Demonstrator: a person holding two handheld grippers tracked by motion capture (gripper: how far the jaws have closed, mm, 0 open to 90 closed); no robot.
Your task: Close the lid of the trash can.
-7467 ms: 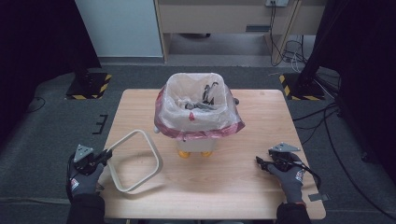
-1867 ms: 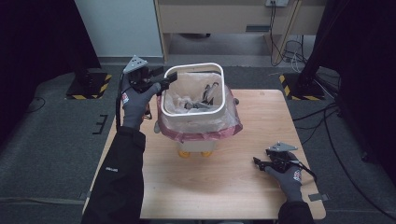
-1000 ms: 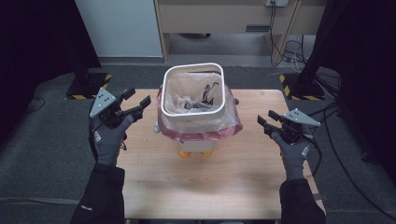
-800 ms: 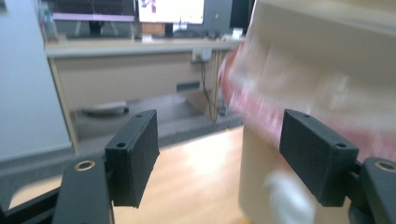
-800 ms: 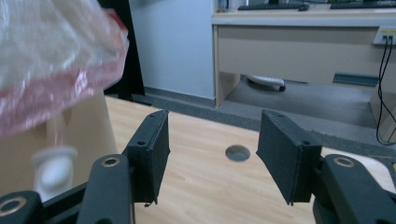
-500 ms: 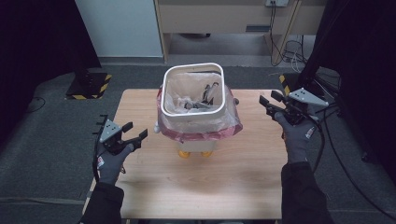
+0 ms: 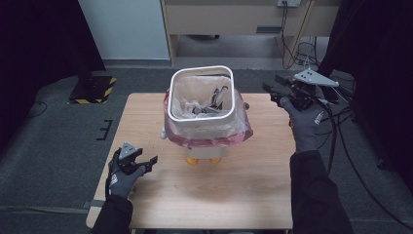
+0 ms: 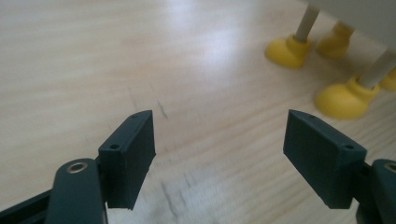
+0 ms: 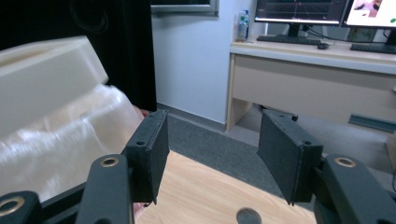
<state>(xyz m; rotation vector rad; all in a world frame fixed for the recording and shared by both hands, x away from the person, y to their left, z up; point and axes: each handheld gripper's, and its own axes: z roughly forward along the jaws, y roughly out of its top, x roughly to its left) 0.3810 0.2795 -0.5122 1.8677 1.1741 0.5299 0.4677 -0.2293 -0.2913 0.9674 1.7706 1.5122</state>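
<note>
The small white waste bin stands at the middle of the worktop, raised on thin legs with yellow duck-like feet. A clear bag liner is draped over its mouth, pink-red plastic bunches below, and a white rectangular rim ring sits on top, clamping the bag.

The left gripper lies low over the worktop, ahead of the bin's front-left corner and well apart from it; its fingers have just been opening, stand wide, and hold nothing, with bare wood between them and the yellow feet off to their right. The right gripper hangs raised, level with the rim ring and just off its right side; its fingers are about half open and empty, with the ring and crinkled bag to their left.

The bin is probably light and apt to tip on those narrow legs. The ring looks like stiff, smooth plastic, the best place to grip or press, squarely on a straight side. The bag is thin, slippery and would tear if pinched hard.
</note>
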